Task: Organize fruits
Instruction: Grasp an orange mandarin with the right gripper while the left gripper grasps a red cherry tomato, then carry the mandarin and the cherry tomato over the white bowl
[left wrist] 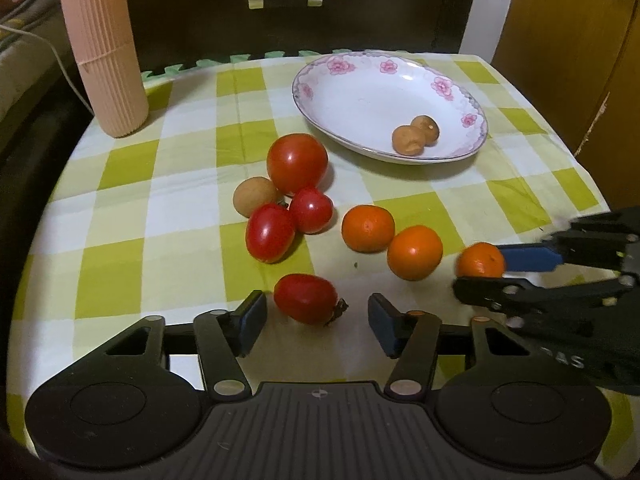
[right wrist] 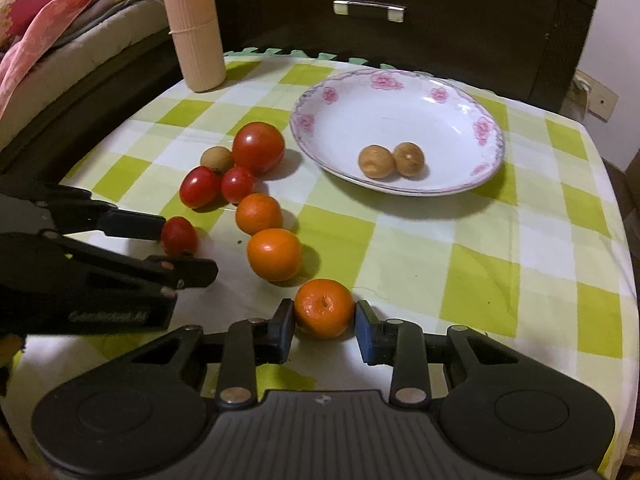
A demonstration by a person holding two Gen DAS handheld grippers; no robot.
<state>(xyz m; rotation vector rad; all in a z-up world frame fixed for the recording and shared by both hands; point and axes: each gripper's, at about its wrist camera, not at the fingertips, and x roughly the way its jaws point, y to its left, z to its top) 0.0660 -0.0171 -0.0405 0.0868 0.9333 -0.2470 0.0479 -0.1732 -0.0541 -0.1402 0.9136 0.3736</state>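
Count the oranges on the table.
3. One sits between the fingers of the right hand-held gripper: orange. The other two lie in a line beyond it, toward the tomatoes.

the left gripper, seen from the right wrist view, bears pale lettering on the side of its black body, too blurred to read with certainty. the right gripper, seen from the left wrist view, shows a partial mark ending in "as" on its body. no other text is legible.
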